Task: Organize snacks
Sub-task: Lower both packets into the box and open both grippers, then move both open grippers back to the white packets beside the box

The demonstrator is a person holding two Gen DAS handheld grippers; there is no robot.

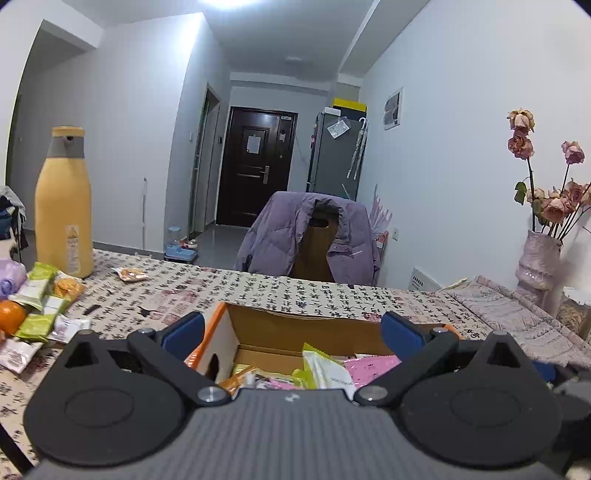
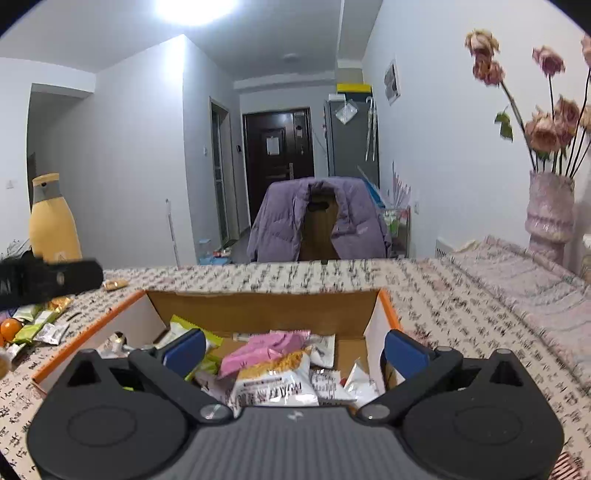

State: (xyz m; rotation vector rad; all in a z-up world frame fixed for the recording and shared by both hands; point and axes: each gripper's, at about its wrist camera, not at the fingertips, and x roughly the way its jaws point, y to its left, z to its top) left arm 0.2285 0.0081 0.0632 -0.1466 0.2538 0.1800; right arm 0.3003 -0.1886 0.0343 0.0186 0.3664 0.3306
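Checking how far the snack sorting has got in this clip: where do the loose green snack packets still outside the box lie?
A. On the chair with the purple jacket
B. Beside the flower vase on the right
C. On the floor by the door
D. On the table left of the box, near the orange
D: the green snack packets lie on the table by the orange, left of the cardboard box.

A ceiling light [image 1: 225, 3] burns out at the top centre of both views, casting cool, even light. Fisheye bending curves the walls; corners go black. Flowers [image 2: 487, 55] upper right look blurred.
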